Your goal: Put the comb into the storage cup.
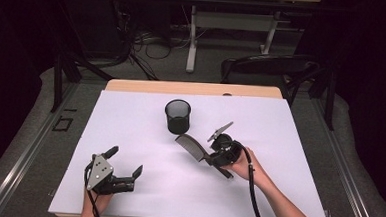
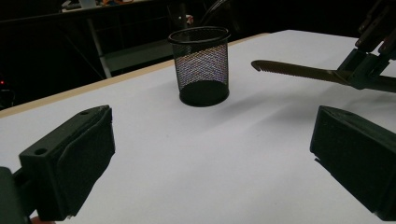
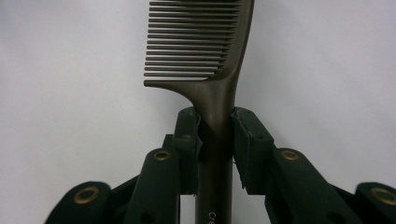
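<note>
The comb [image 3: 205,51] is dark brown-black plastic with a long straight handle and one row of close, even teeth along one side of its flat head; the right gripper view shows pale lettering at the bottom of the handle, too cut off to read. The right tool [image 3: 215,135] is clenched on the comb's handle just below where the teeth begin, one pad pressed to each side, so the comb is held off the white table [image 1: 142,186] with its head sticking out past the jaws. In the high view the right tool [image 1: 209,158] sits right of the table's middle, and the comb [image 1: 189,147] points up and left from it toward a black mesh cup [image 1: 177,116], which stands upright near the table's middle with its open top up; comb and cup are near each other but apart. The left gripper view sees the comb [image 2: 294,71] edge-on as a thin blade with small teeth along its underside, hanging level above the table to the right of the cup [image 2: 201,65], and it shows the see-through weave of the cup's wall. The left tool [image 2: 212,158] is released, its jaws wide apart with bare table between them; in the high view it [image 1: 125,161] rests near the table's front left corner, well apart from the comb.
</note>
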`<state>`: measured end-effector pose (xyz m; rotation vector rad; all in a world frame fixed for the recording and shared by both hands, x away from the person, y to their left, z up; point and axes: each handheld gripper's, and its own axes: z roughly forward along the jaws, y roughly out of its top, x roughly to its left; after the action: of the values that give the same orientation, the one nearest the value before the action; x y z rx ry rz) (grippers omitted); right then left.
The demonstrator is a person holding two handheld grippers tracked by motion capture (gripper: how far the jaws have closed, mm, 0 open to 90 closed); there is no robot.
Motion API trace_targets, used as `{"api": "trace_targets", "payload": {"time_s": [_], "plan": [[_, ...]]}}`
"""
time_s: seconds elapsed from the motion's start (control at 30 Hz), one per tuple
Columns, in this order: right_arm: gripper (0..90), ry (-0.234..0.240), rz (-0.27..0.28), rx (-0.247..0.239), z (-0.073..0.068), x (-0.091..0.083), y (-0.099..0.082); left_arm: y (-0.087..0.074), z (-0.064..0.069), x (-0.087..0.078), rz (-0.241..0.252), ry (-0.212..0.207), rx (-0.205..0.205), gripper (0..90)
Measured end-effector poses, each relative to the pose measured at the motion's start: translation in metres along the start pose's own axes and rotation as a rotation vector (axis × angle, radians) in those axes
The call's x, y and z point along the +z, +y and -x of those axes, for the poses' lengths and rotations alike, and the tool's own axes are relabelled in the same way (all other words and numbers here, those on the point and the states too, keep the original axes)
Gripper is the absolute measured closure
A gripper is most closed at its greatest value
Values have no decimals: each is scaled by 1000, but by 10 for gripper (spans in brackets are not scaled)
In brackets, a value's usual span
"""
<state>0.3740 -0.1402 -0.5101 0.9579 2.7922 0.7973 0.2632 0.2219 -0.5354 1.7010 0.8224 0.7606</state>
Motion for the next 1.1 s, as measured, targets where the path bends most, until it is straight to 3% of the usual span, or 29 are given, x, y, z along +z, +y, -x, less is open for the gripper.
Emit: {"api": "trace_targets", "payload": {"time_s": [1.1], "plan": [[729, -16, 208, -17, 3, -33, -20, -1, 0, 0, -1, -2, -5, 1]]}}
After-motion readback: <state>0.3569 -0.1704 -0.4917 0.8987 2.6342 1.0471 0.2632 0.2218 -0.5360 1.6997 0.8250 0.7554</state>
